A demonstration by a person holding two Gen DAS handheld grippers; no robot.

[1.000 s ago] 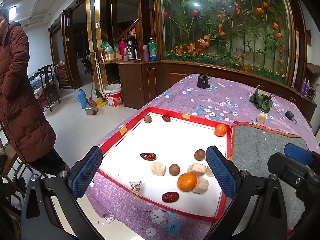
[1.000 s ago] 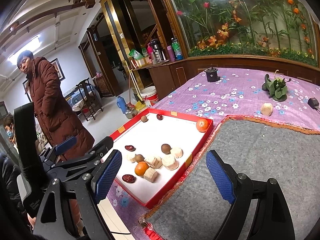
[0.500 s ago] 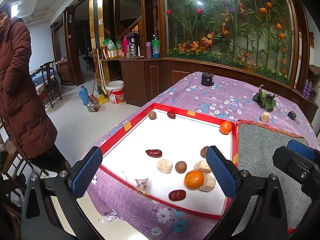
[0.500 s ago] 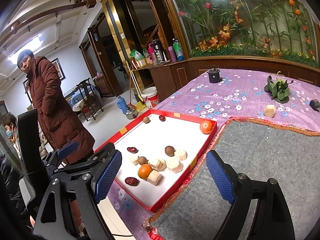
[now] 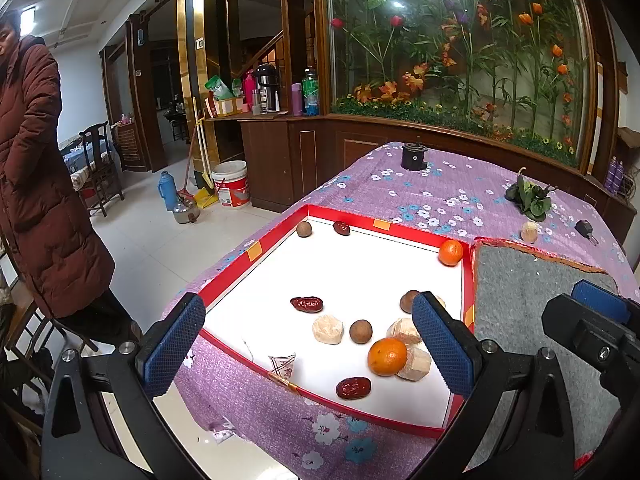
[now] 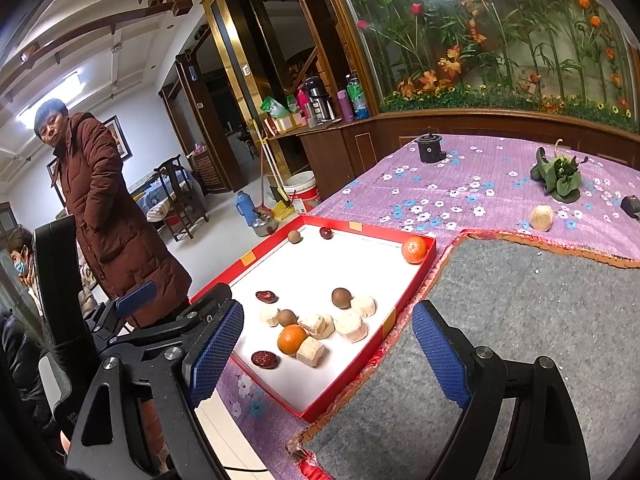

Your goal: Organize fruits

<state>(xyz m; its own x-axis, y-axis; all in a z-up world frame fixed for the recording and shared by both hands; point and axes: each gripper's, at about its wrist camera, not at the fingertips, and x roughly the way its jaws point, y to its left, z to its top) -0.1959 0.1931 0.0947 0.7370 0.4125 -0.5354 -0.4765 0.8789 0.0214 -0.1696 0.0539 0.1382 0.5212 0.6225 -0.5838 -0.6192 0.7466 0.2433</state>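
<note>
In the left wrist view the left gripper's (image 5: 308,344) right finger (image 5: 440,344) covers part of a brown round fruit (image 5: 409,301) and perhaps two pale chunks (image 5: 402,330) behind it. The grey mat (image 5: 520,292) runs out past the lower edge. The woman in the brown coat (image 5: 36,184) is cut by the left edge.

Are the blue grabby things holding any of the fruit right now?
No. The left gripper and the right gripper are both open with nothing between their fingers. All the fruit lies loose in the red tray.
</note>
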